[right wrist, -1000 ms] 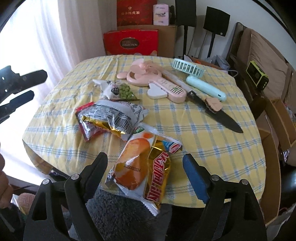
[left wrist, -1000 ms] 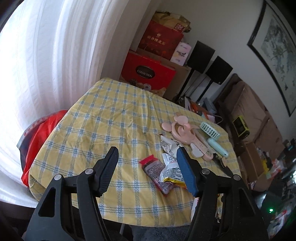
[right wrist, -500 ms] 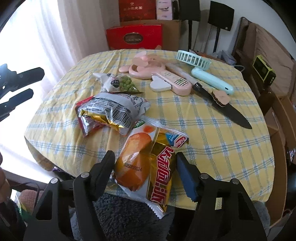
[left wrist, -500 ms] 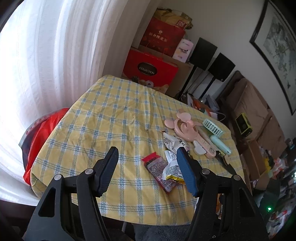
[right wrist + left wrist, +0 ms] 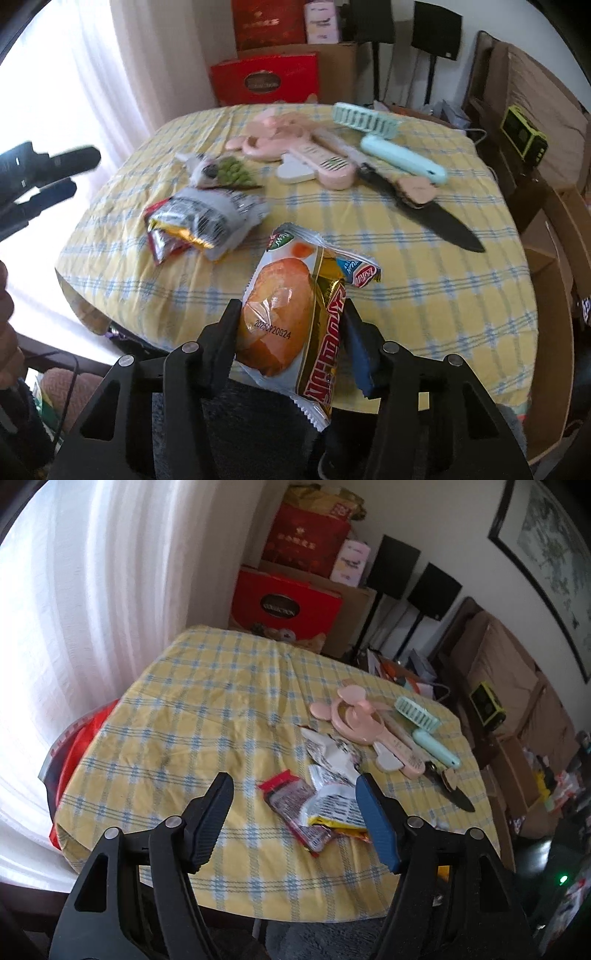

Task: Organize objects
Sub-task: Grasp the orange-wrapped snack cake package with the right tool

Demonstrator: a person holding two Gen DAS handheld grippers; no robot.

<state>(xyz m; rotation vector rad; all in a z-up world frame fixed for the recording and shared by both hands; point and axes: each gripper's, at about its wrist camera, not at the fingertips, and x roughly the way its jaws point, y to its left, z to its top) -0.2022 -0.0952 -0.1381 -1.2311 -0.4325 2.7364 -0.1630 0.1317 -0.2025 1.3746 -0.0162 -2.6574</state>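
My right gripper [image 5: 291,308] is low at the table's near edge, its jaws closing on two overlapping snacks: a bread packet [image 5: 277,306] and a gold packet [image 5: 325,332]. Both pads touch their sides. My left gripper [image 5: 293,781] hovers off the table's left front; it also shows in the right wrist view, left gripper [image 5: 55,173]. Its jaws are opening slightly and hold nothing. A silver packet [image 5: 210,218] over a red one [image 5: 291,797], a pea packet [image 5: 225,171], a pink fan [image 5: 295,151], a mint fan [image 5: 365,120] and a knife [image 5: 443,221] lie on the checked cloth [image 5: 424,295].
Red gift boxes [image 5: 284,605] and a cardboard box [image 5: 332,70] stand behind the table. White curtains [image 5: 92,609] hang on the left, with a red bag [image 5: 77,738] below. A wooden chair [image 5: 554,229] stands at the right. A person's hand [image 5: 5,295] shows at the left edge.
The right gripper's jaws have narrowed from wide apart to touching the two packets, and it moved in closer. The left gripper's view drifted a little away from the table.
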